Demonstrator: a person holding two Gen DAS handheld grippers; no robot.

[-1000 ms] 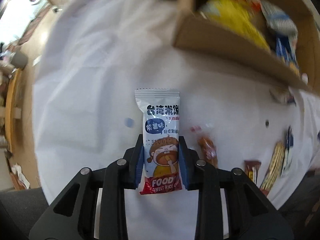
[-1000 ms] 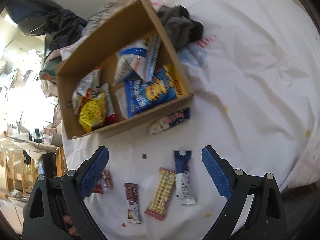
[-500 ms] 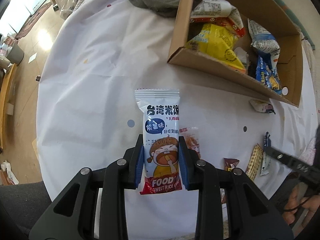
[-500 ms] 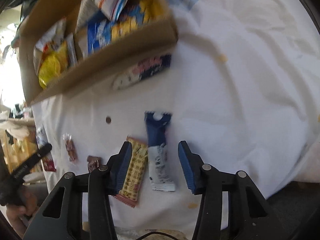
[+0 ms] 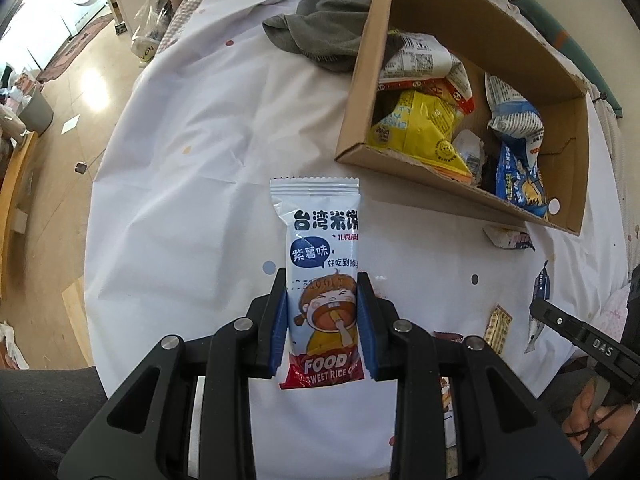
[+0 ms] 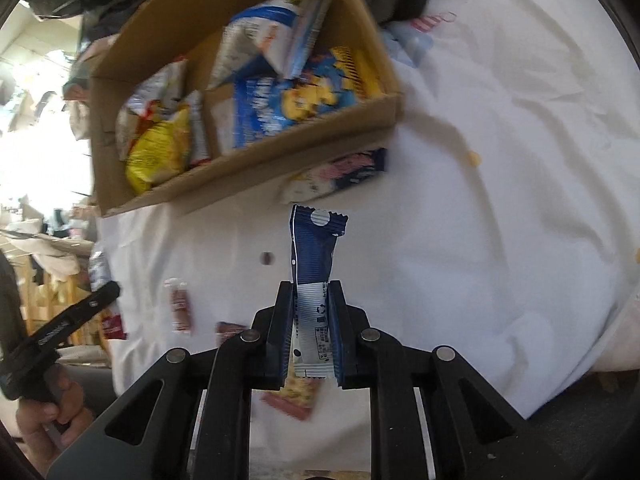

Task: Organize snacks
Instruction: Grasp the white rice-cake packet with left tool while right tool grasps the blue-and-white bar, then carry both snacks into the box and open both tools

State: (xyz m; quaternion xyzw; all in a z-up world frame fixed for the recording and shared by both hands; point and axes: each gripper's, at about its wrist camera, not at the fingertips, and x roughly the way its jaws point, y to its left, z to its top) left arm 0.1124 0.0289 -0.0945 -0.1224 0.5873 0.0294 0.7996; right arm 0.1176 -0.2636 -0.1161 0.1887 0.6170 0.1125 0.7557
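Observation:
My left gripper (image 5: pixel 323 280) is shut on the lower half of a white rice-cake packet (image 5: pixel 316 224) with a cartoon face, held above the white tablecloth. My right gripper (image 6: pixel 311 286) has its jaws closing, and the pads press on the white end of a blue and white snack bar (image 6: pixel 314 248) between them. The bar's blue end points toward the cardboard box (image 6: pixel 240 184). That box (image 5: pixel 400 164) holds several snack bags, yellow, blue and white. A yellow checkered bar (image 6: pixel 298 394) lies under the right gripper.
A pink and blue packet (image 6: pixel 340 172) lies against the box's front wall. Small red packets (image 6: pixel 180 308) and a brown one (image 6: pixel 230 328) lie near the table's front edge. A grey cloth (image 5: pixel 320 36) is bunched behind the box. Floor shows left of the table.
The right gripper came down over the blue and white bar and its jaws went from wide apart to closed on it. The left gripper rose with its packet, so the box shows more fully.

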